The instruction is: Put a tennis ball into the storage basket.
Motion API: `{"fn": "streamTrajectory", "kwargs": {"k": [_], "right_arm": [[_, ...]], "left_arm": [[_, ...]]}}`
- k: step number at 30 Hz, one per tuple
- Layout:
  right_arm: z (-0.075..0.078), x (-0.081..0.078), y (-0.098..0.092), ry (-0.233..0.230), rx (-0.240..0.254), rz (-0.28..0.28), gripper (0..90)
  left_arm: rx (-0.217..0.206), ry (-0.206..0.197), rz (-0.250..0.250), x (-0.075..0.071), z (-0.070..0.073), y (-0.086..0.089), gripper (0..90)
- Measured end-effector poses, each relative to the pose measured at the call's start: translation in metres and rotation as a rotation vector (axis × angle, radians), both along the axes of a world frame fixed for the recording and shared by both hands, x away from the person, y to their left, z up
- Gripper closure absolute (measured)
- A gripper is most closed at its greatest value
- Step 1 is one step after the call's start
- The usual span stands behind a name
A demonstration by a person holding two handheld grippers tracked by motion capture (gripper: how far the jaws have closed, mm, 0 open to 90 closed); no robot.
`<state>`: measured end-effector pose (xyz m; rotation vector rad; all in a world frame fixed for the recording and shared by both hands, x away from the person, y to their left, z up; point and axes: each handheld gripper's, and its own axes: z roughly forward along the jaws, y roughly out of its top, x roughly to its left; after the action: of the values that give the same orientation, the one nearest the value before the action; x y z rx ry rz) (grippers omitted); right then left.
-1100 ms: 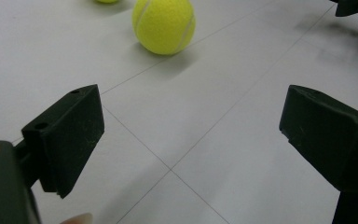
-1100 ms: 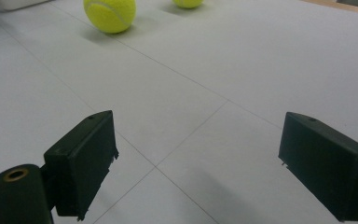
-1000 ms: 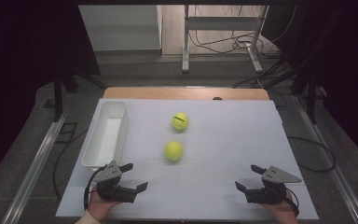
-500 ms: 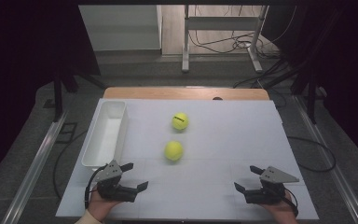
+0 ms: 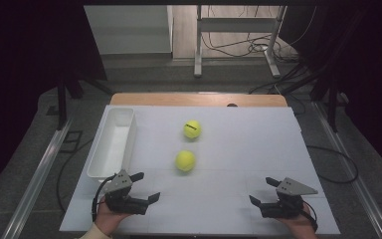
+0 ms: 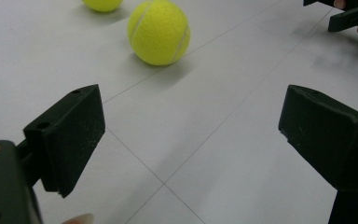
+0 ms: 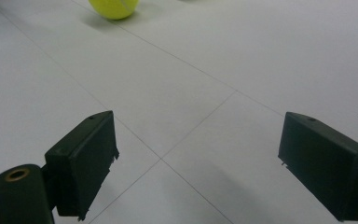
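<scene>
The jaws of the left gripper and the right gripper are both wide apart and hold nothing, low over the near edge of the white tabletop. A little farther in sits the near fuzzy yellow tennis ball, nearer the left gripper, and I think it is light, a bit squashy and quick to roll, so the jaws should close on its two round sides across the middle. Past it lies the far yellow tennis ball with a dark mark, and the long white plastic bin sits at the left with nothing in it.
</scene>
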<state>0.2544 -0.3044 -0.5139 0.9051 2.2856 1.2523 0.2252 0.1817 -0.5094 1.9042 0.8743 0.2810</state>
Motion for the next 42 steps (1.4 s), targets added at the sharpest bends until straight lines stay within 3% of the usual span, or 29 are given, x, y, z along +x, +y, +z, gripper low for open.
{"fn": "streamTrajectory", "kwargs": {"k": [42], "right_arm": [[-0.002,0.000,0.002,-0.002,-0.031,0.005,12.0]], "left_arm": [[0.003,0.014,-0.012,0.015,0.023,-0.022,8.4]]}}
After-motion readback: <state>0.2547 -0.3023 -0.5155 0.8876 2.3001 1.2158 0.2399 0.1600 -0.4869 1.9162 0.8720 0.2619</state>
